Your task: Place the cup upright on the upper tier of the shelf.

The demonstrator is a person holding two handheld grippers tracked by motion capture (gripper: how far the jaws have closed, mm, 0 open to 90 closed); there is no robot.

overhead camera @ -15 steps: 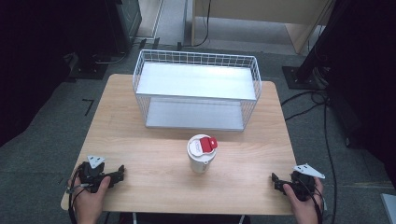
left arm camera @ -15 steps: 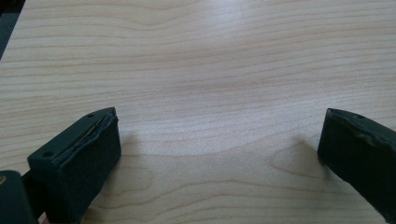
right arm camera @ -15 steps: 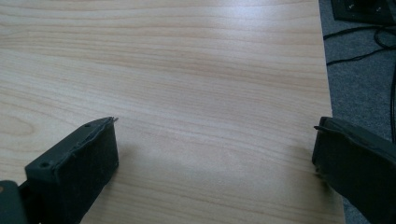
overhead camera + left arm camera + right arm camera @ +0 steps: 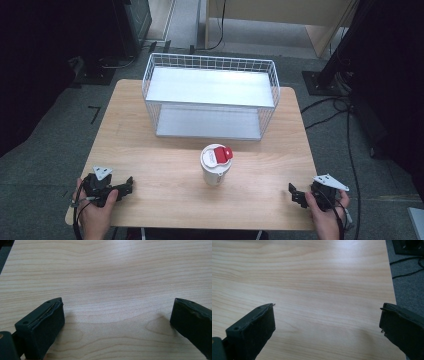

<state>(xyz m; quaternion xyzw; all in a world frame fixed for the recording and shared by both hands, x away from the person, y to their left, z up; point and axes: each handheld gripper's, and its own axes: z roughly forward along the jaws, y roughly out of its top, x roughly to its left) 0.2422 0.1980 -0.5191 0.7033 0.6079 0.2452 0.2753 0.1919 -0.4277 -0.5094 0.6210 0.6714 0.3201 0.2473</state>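
A white cup (image 4: pixel 215 172) with a red and white lid (image 4: pixel 217 155) stands upright near the middle of the wooden table (image 4: pixel 160 165). My left gripper (image 4: pixel 127 185) rests at the table's front left corner in a hand. In the left gripper view it (image 4: pixel 117 312) is open over bare wood, with nothing between the jaws. My right gripper (image 4: pixel 296 194) sits at the front right corner, also hand-held. Seen in the right gripper view, the right gripper (image 4: pixel 327 317) is open above bare wood close to the table's edge. Both grippers are well apart from the cup.
A white wire basket (image 4: pixel 210 62) with two tiers takes up the back half of the table, behind the cup. Grey floor with cables (image 4: pixel 330 107) and dark stands surrounds the table. The table's right edge (image 4: pixel 392 290) runs near the right gripper.
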